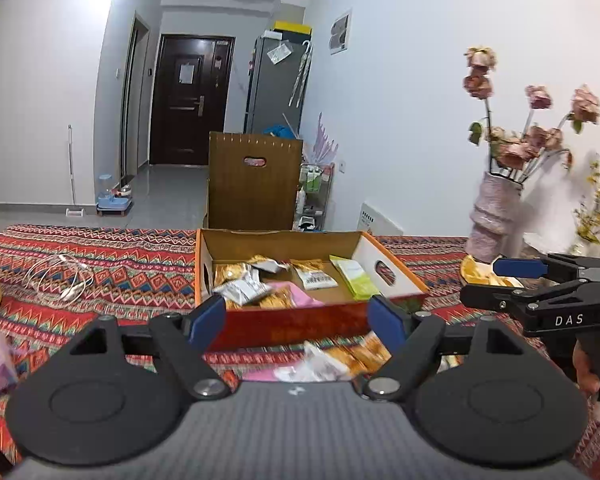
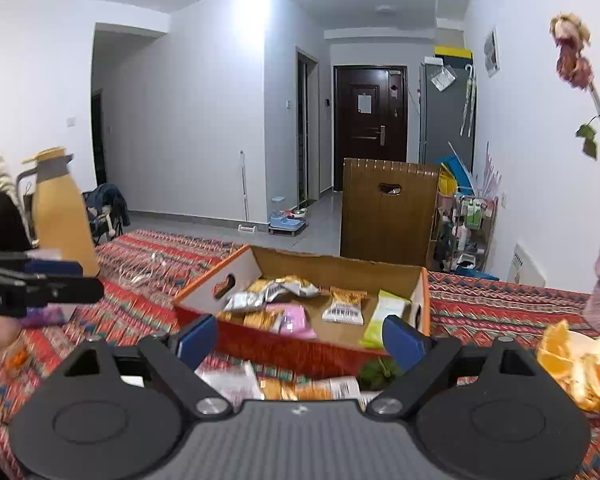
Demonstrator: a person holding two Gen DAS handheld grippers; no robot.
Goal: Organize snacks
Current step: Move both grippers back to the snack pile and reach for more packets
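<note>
Both the left tool (image 1: 298, 320) and right tool (image 2: 300, 338) gape wide and empty before the cardboard box (image 1: 296, 322) at twelve o'clock, so loose snack packets (image 2: 300, 386) beneath risk being overlooked or swept off the surface (image 1: 112, 272).

Cardboard box (image 1: 388, 258) sits on patterned tablecloth (image 1: 100, 264), mid-table. Snack packets (image 1: 256, 284) lie inside box; more loose packets (image 1: 352, 356) on cloth just before its near wall. Coiled cable (image 1: 58, 276) left of box. Vase with dried roses (image 1: 494, 208) right of box, plate of orange peel (image 2: 580, 364) before vase. Thermos jug (image 2: 60, 212) at table's far left. Wooden crate (image 1: 254, 180) on floor behind table; door (image 1: 190, 100) beyond.
</note>
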